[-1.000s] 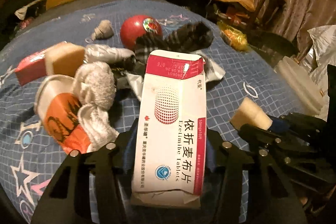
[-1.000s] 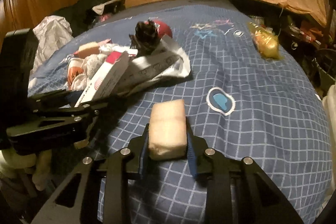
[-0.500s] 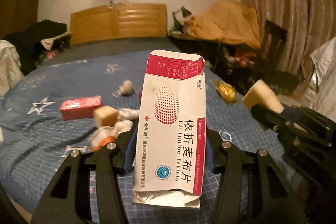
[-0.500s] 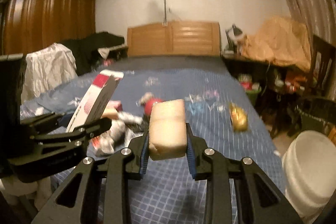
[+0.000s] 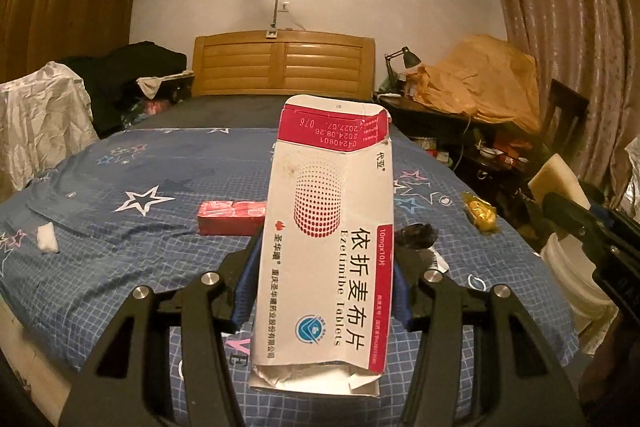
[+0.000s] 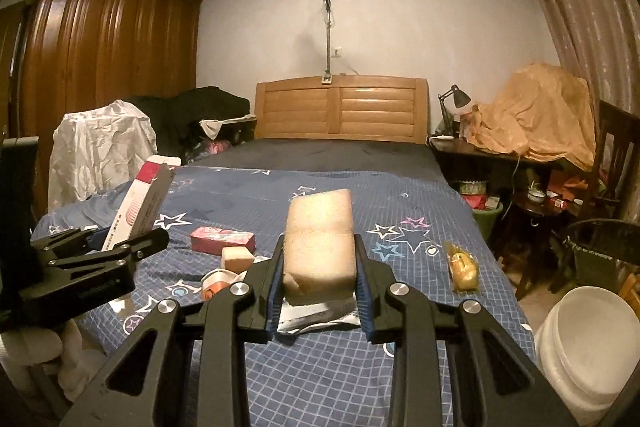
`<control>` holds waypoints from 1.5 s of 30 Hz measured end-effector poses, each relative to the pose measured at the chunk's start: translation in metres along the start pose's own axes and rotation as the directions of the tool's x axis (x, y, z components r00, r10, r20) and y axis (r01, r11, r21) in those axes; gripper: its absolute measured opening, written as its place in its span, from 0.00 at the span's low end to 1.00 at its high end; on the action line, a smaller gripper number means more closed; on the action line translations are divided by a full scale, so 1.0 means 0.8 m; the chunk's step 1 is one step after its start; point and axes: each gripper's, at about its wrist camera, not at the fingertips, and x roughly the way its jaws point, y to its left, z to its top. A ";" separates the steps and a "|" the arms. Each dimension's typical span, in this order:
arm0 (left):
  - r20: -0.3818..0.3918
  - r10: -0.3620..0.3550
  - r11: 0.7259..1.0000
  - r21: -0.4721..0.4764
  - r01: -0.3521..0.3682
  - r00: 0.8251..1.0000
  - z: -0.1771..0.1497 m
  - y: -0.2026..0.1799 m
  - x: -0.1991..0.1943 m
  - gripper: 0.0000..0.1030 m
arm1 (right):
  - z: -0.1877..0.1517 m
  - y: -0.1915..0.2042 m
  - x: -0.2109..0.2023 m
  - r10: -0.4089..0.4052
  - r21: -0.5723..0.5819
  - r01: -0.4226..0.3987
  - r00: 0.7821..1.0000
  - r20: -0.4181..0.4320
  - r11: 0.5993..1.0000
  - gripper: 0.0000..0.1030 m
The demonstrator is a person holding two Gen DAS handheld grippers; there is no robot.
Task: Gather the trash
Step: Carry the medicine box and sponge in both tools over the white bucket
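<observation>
My left gripper [image 5: 322,277] is shut on a white and red tablet box [image 5: 328,235], held upright above the bed; the same box [image 6: 138,203] shows edge-on at the left of the right wrist view. My right gripper [image 6: 319,277] is shut on a tan foam block [image 6: 319,241], also seen at the right edge of the left wrist view as a foam block [image 5: 554,177]. Left on the blue star-print bedspread [image 6: 400,211] are a red box [image 6: 222,239], a small tan cube [image 6: 237,259], a yellow wrapper [image 6: 464,267] and crumpled silver wrapping [image 6: 316,315].
A white bucket [image 6: 588,343] stands on the floor at the right of the bed, a dark basket [image 6: 604,251] behind it. A cluttered desk with a lamp [image 6: 454,103] lines the right side. A wooden headboard [image 6: 340,109] and wardrobe [image 6: 104,75] stand at the back.
Both grippers have risen from the trash pile on the bed and tilted up toward level, each keeping its object. The room's back wall and ceiling fan have come into view.
</observation>
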 end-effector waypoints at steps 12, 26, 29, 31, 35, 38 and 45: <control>-0.002 -0.065 0.996 0.061 0.065 0.998 0.010 -0.045 0.009 0.50 | 0.012 -0.025 -0.001 -0.030 0.015 0.030 1.000 -0.008 0.999 0.31; -0.104 -0.377 0.893 0.225 0.391 0.921 0.049 -0.263 0.065 0.50 | 0.033 -0.239 -0.075 -0.318 0.090 0.319 0.948 -0.026 0.944 0.31; -0.146 -0.439 0.851 0.247 0.463 0.886 0.051 -0.323 0.076 0.50 | 0.027 -0.316 -0.091 -0.380 0.123 0.387 0.922 -0.079 0.914 0.31; -0.175 -0.467 0.830 0.252 0.498 0.867 0.050 -0.358 0.087 0.50 | 0.018 -0.363 -0.100 -0.405 0.143 0.419 0.907 -0.120 0.897 0.31; -0.272 -0.505 0.788 0.242 0.566 0.819 0.039 -0.427 0.117 0.50 | -0.004 -0.455 -0.105 -0.420 0.181 0.463 0.878 -0.231 0.868 0.31; -0.337 -0.517 0.765 0.230 0.602 0.787 0.025 -0.466 0.135 0.50 | -0.030 -0.513 -0.104 -0.404 0.221 0.479 0.861 -0.310 0.850 0.31; -0.488 -0.512 0.735 0.178 0.655 0.707 -0.011 -0.530 0.187 0.50 | -0.080 -0.585 -0.077 -0.358 0.274 0.493 0.834 -0.420 0.826 0.31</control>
